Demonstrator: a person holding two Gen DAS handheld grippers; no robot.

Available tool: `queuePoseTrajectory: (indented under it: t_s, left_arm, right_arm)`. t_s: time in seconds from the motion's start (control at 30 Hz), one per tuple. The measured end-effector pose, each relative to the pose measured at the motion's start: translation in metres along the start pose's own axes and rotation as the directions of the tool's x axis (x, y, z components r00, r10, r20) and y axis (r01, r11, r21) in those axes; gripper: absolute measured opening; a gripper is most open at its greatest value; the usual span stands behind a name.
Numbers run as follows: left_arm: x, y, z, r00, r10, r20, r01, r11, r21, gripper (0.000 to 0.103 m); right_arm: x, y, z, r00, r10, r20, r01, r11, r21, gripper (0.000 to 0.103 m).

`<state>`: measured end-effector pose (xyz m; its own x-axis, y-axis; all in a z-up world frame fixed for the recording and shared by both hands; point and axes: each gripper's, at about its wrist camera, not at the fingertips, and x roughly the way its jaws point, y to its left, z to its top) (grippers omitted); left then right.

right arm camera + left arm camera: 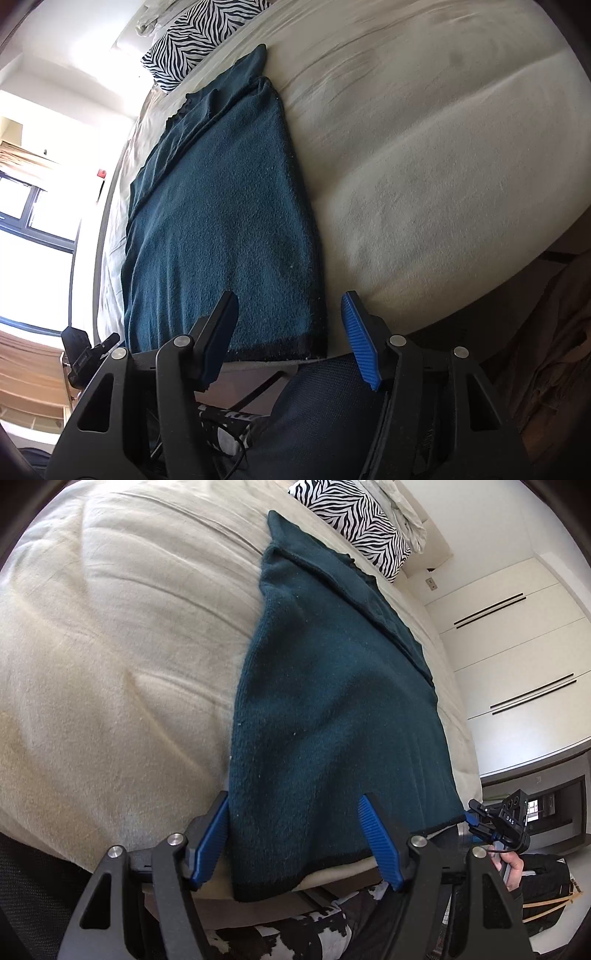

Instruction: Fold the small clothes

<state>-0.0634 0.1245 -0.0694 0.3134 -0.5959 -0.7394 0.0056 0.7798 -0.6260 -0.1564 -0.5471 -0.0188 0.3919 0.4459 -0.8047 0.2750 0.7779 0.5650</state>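
Across most of both views spreads a bed (110, 646) under a cream cover, creased in long shallow folds, with a zebra-striped pillow (362, 520) at its far end. On the bed, along the near edge, lies the teal knitted garment (332, 701), folded lengthwise into a long strip; its dark hem hangs slightly over the mattress edge and a narrower part runs on toward the pillow. Only the left wrist view shows white cupboard doors (517, 635) with dark bar handles beside the bed, and the right tongs (474, 821) seen from outside at the hem's corner; from there I cannot tell their gap. Only the right wrist view shows a bright window (33, 229) with dark frames. Both pairs stand spread apart and grip nothing: the left tongs (295, 843) straddle the hem's left part, the right tongs straddle its right corner.
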Motion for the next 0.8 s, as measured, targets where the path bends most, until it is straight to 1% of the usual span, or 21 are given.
queuePoseTrajectory:
  t_s: [0.17,0.33,0.53,0.57,0.67,0.73,0.8]
  left_arm:
    - [0.004,0.000,-0.004,1.000,-0.002,-0.021,0.002,1.000,-0.003,0.072]
    - [0.004,0.002,-0.005,1.000,-0.014,-0.024,0.013,1.000,-0.015,0.070]
    - [0.000,0.005,-0.007,0.999,-0.019,-0.034,0.018,1.000,-0.024,0.067]
    - [0.000,0.005,-0.007,0.999,-0.018,-0.034,0.017,1.000,-0.026,0.065]
    - [-0.001,0.009,-0.007,0.999,-0.014,-0.037,0.013,0.999,-0.040,0.052]
    - [-0.002,0.013,-0.007,0.999,-0.008,-0.043,0.006,0.999,-0.047,0.037]
    - [-0.003,0.016,-0.009,0.999,-0.012,-0.047,0.009,0.998,-0.059,0.032]
  right_arm:
    - [0.000,-0.002,-0.002,1.000,0.011,-0.017,-0.010,1.000,0.017,0.044]
    - [0.001,-0.004,-0.003,1.000,0.023,-0.021,-0.023,0.999,0.026,0.035]
    - [0.003,-0.005,-0.003,0.999,0.036,-0.026,-0.035,0.999,0.030,0.034]
    - [0.003,-0.004,-0.003,0.999,0.034,-0.027,-0.033,0.999,0.029,0.033]
    - [0.005,-0.002,-0.003,0.999,0.031,-0.029,-0.030,0.999,0.025,0.030]
    - [0.005,-0.002,-0.003,0.999,0.030,-0.033,-0.029,0.999,0.023,0.025]
    - [0.007,-0.003,-0.004,0.999,0.024,-0.039,-0.023,0.999,0.024,0.021]
